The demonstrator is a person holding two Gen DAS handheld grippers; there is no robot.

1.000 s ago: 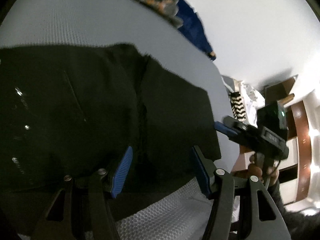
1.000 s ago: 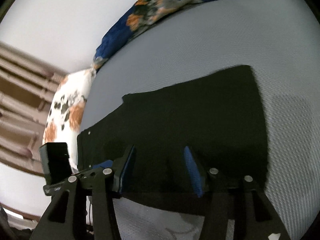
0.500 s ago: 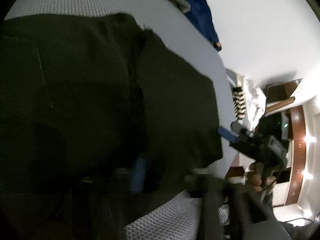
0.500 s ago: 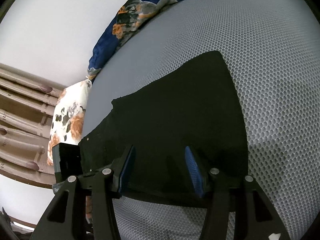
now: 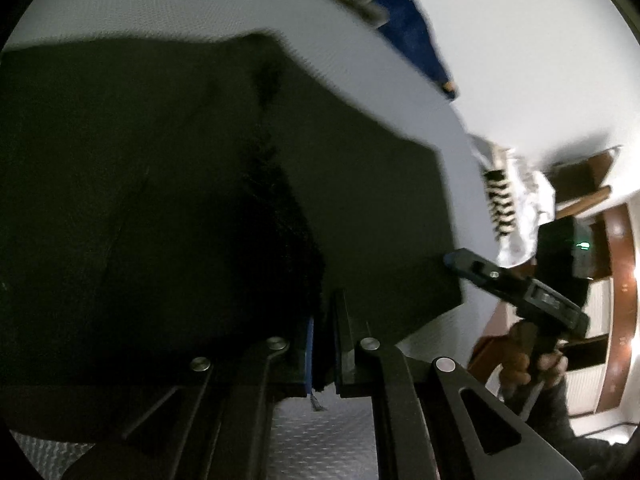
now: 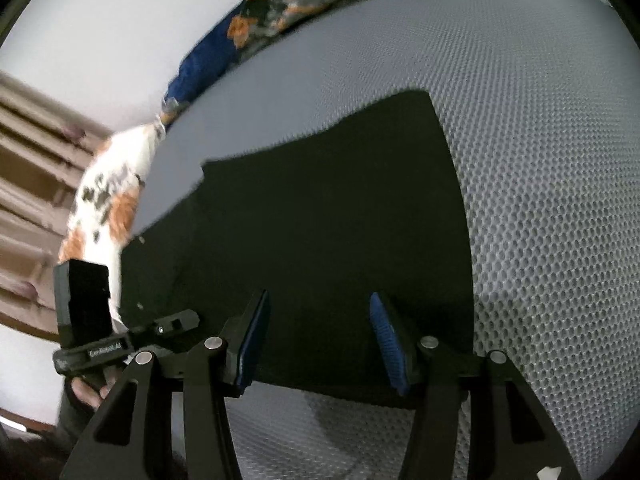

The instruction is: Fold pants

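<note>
Left wrist view: the left gripper [image 5: 323, 344] has its jaws pressed together on the near edge of the black pants [image 5: 168, 200], which lie spread flat on the grey mesh mattress [image 5: 120, 8]; off the pants' right corner the right gripper [image 5: 450, 258] reaches in, a hand [image 5: 528, 360] on its handle. Right wrist view: the right gripper [image 6: 316, 336] has its blue pads [image 6: 384, 340] standing apart over the pants' [image 6: 320, 220] near hem, nothing pinched; the left gripper [image 6: 176, 322] sits at the pants' left edge, and a blue floral blanket [image 6: 280, 4] lies beyond the mattress [image 6: 540, 160]
</note>
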